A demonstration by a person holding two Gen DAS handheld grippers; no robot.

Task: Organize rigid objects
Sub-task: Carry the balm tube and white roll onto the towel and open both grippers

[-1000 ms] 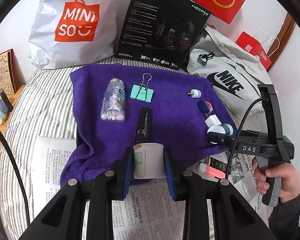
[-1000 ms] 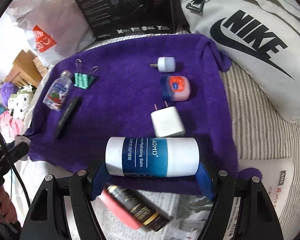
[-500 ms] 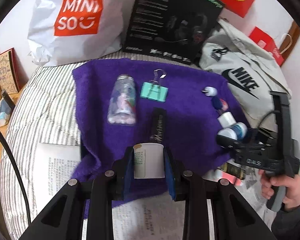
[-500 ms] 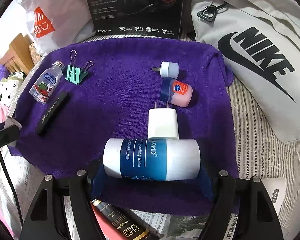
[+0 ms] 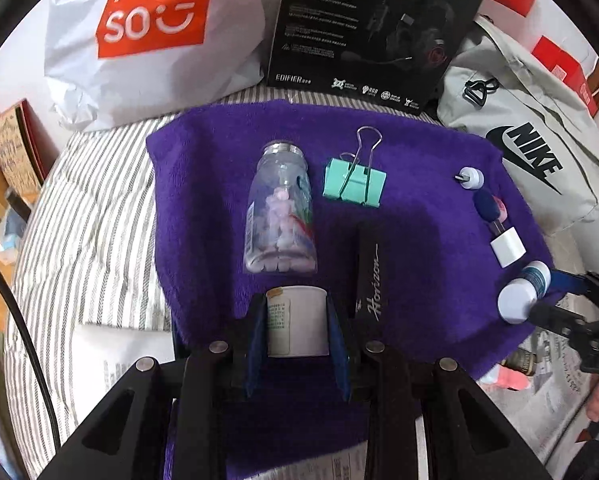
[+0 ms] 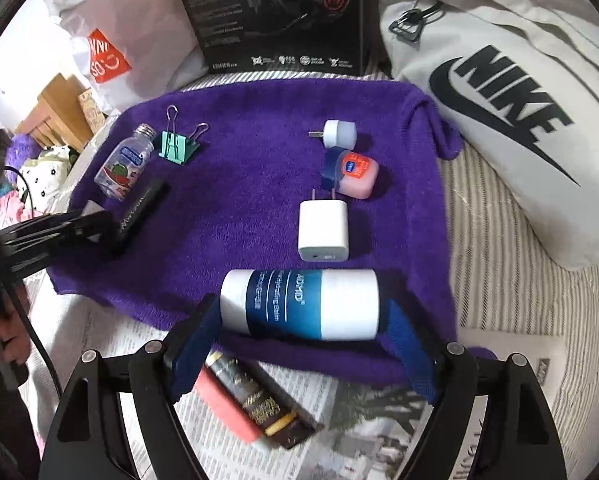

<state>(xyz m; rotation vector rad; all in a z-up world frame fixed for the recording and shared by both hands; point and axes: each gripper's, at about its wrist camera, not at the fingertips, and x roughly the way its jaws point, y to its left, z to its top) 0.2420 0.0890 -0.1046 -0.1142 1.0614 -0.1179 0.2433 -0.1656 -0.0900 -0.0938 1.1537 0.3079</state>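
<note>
My left gripper is shut on a small white jar, held low over the near edge of the purple towel. Just beyond it lie a clear bottle of pink sweets, a mint binder clip and a black "Horizon" bar. My right gripper has its jaws opening. A white-and-blue balm tube lies crosswise between them on the towel, with its ends just clear of the blue pads. Behind the tube are a white charger, a pink jar with a blue lid and a small white plug light.
A pink and a dark tube lie on newspaper under my right gripper. A Miniso bag, a black headset box and a Nike bag line the far side of the towel. Striped bedding spreads to the left.
My left gripper has carried the white jar forward and lower, closer to the clear bottle. The right jaws have spread off the ends of the balm tube.
</note>
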